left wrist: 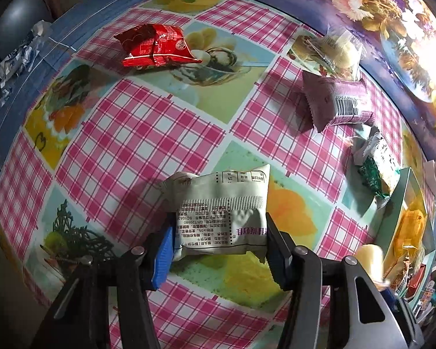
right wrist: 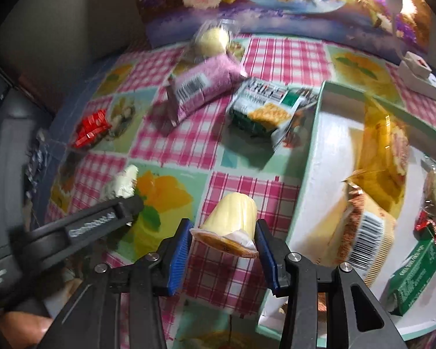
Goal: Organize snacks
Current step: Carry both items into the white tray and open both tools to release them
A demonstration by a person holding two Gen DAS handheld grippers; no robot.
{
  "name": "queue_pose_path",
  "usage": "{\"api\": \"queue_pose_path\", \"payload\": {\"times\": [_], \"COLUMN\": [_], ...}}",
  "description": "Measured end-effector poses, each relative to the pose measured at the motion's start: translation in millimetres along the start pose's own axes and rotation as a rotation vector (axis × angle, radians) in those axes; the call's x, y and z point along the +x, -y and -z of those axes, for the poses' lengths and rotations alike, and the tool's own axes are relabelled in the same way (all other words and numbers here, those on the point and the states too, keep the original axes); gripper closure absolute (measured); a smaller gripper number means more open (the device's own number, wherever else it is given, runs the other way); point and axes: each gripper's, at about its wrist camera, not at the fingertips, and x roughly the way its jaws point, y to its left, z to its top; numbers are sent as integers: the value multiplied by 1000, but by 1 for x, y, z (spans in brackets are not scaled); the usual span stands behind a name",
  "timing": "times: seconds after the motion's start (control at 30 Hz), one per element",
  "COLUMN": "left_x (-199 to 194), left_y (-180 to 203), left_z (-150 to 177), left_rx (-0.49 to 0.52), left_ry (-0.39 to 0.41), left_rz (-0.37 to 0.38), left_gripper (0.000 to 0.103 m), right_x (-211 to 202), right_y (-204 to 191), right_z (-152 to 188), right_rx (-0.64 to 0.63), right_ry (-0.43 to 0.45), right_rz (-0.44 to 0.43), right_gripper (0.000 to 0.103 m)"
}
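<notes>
Where the left wrist camera looks down its fingers, the left gripper [left wrist: 218,238] is clamped on a white snack packet [left wrist: 221,212], its blue pads pressed against both sides of the wrapper; the packet is lifted above the checked tablecloth [left wrist: 136,133], printed text facing the lens; a red snack packet [left wrist: 155,47] lies well apart on the far left of the cloth; a clear-wrapped pale cake [left wrist: 338,51] sits at the far right, just beside a purple packet [left wrist: 337,103] with its barcode up; nearer, a green and white packet [left wrist: 376,163] lies close to the corner of the teal box [left wrist: 404,186], which holds orange-wrapped snacks.

Seen from the right wrist camera, the right gripper [right wrist: 223,240] is closed around a pale yellow jelly cup [right wrist: 231,219], tilted with its foil lid toward the lens, over the cloth just left of the teal box [right wrist: 314,157]; inside the box lie a yellow packet [right wrist: 383,151], a barcoded snack [right wrist: 366,241] and a dark green packet [right wrist: 412,276]; the left gripper's black arm [right wrist: 81,226] reaches in from the left, the white packet [right wrist: 123,184] at its tip; the purple packet [right wrist: 200,87], the green and white packet [right wrist: 264,110] and the red packet [right wrist: 91,128] lie on the cloth beyond, blurred.
</notes>
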Motion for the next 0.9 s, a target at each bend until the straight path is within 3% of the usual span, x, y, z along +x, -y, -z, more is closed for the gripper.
{"api": "queue_pose_path", "payload": {"times": [0.33,0.53,0.9], "left_x": [-39,-83,-130], "left_y": [-13,-11,39], "left_z": [-19,-29,-15], "left_rx": [-32,-17,131], "left_ry": [37,132,256], "left_rz": [87,117,182], "left_gripper": [47,47,47], "right_x": [-44,-70,-111], "right_y": [11,25,71], "right_z": [-10,-17,-24], "right_rx": [58,95,222], "right_ry": [99,169,263], "right_rz": [-27,-23,40], "right_gripper": [56,56,56]}}
